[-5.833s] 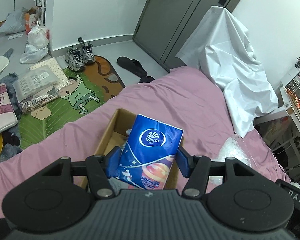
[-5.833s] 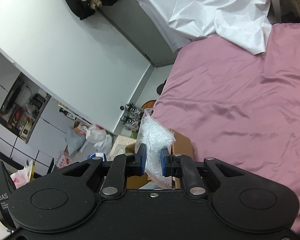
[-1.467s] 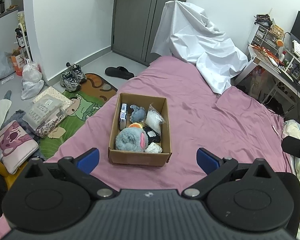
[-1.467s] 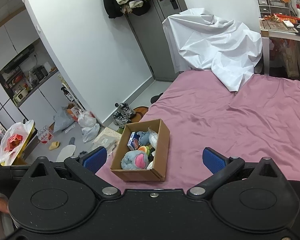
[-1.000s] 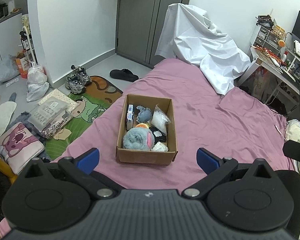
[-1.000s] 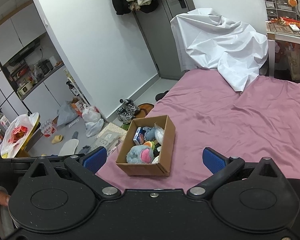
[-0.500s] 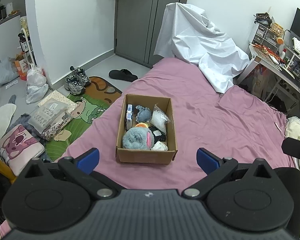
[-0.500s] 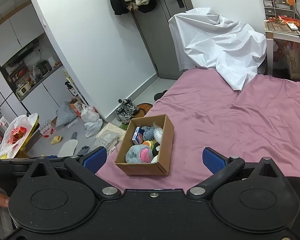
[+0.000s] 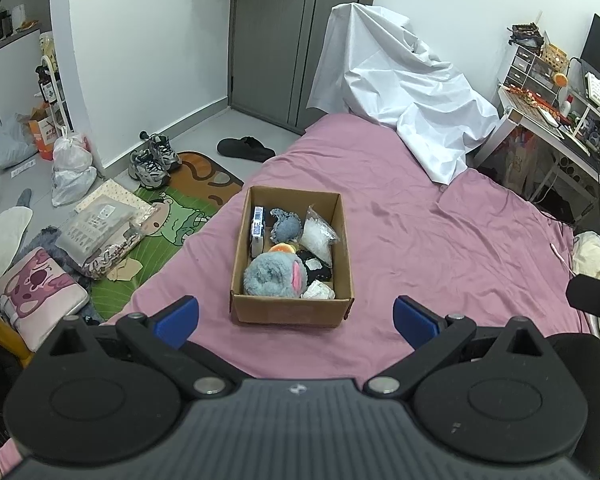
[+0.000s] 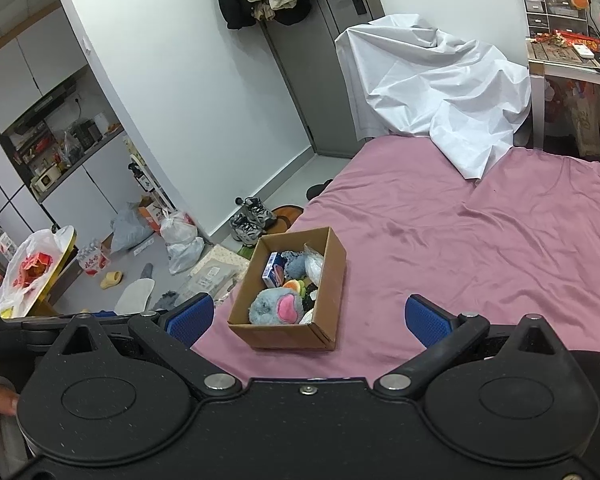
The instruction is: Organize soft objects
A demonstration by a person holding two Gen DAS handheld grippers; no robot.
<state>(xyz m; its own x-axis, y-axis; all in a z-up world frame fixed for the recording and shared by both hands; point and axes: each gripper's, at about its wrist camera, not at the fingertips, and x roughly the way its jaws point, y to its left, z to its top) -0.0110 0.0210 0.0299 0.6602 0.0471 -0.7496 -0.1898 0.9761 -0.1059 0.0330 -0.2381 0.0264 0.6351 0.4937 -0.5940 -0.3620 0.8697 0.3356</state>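
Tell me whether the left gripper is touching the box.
Apart. In the left wrist view, the left gripper is wide open, short of the box, with pink bedsheet visible between each finger and it.

An open cardboard box [image 9: 292, 310] sits flat on the pink bed [image 9: 440, 248], near the bed's left edge. Inside the box, a fluffy grey plush toy [image 9: 274, 274] with a pink patch fills the near end. A blue tissue pack [image 9: 257, 230] stands on edge against the box's left wall. A small grey-blue plush [image 9: 286, 226] lies at the far end, with a clear plastic bag [image 9: 319, 236] beside it by the right wall. Something orange [image 9: 283, 248] shows between them, and dark and white soft items [image 9: 316, 276] fill the near right corner.
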